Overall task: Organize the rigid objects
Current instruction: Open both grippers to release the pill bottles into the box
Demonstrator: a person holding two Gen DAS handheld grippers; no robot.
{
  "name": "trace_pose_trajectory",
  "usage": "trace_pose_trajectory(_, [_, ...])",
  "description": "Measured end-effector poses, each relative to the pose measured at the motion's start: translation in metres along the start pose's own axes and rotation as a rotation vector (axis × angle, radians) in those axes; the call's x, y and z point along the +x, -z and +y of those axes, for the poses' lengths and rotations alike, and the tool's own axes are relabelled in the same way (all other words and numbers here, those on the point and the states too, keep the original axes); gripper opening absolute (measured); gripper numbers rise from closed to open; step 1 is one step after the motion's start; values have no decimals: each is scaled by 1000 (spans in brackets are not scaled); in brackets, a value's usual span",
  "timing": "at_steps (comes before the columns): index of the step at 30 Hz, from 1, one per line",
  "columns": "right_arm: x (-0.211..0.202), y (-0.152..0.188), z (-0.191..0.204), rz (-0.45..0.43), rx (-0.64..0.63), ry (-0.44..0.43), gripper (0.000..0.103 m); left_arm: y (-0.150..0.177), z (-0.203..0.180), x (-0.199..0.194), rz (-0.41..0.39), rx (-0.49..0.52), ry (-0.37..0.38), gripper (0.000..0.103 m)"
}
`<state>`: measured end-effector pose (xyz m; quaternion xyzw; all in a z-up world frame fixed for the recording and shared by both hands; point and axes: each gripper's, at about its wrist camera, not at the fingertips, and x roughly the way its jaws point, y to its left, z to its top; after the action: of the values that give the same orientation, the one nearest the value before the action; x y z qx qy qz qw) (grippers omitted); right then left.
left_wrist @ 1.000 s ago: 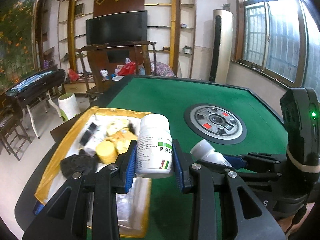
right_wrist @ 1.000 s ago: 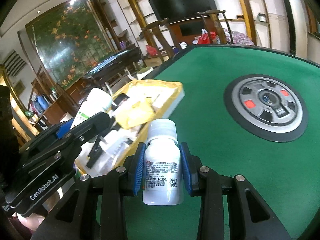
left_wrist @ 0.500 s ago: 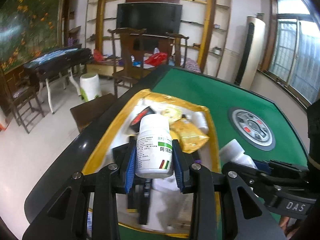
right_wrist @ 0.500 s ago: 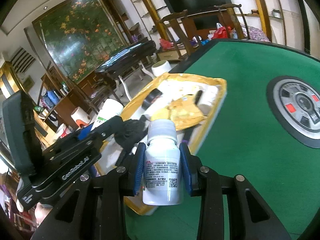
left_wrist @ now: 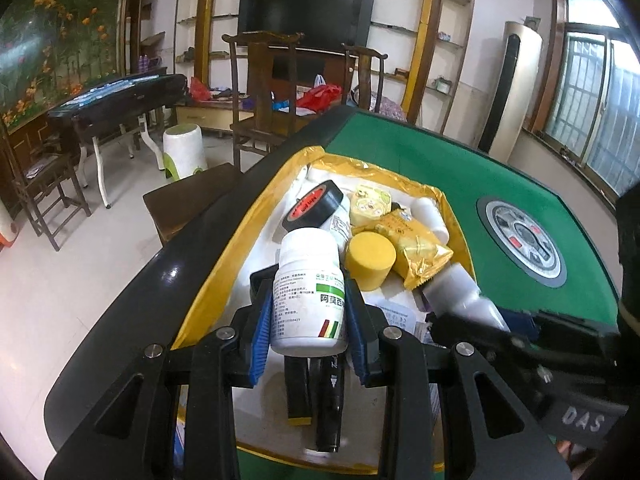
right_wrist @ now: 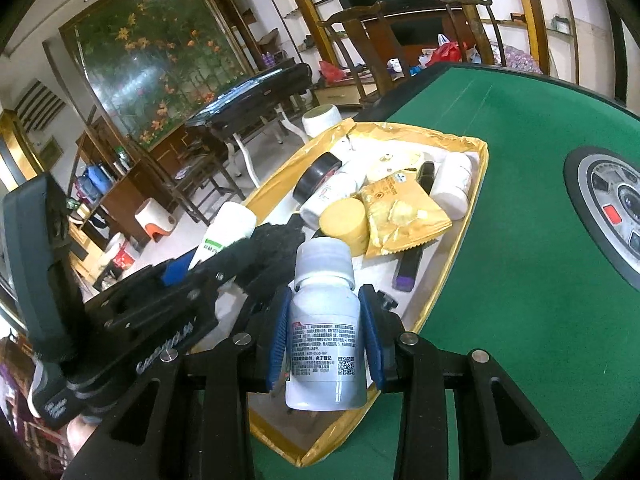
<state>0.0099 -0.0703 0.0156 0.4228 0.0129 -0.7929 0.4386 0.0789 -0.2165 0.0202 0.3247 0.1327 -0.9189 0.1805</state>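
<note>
Two white medicine bottles are held above a yellow-rimmed tray [left_wrist: 256, 236] at the edge of a green felt table [right_wrist: 520, 264], where most of the sorting appears already done. Inside the tray are seen a black tape roll [left_wrist: 314, 210], a yellow cylinder [left_wrist: 370, 256], a yellow foil packet [left_wrist: 416, 246] and further white bottles, piled loosely together. What is left, it is judged, is the setting down of the two carried bottles among them.

The green-labelled bottle [left_wrist: 308, 298] is gripped upright by the left gripper [left_wrist: 309, 326], its blue pads pressed against both sides of the body at a narrow opening. The plain white bottle [right_wrist: 325, 328] is clamped likewise by the right gripper [right_wrist: 326, 342], cap uppermost, over the tray's near corner. Neither bottle is seen touching the tray or its contents.
</note>
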Motion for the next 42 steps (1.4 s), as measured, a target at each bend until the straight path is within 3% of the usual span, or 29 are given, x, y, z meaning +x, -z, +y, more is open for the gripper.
trace_pose_trajectory(24, [16,-7,-11,-9,19,38,30,13,-25,-7,-39,95,-64,31])
trace_pose_trajectory(42, [19,-10,-4,-12,-10,47,30,15,-27,-9,-35,96,-56,31])
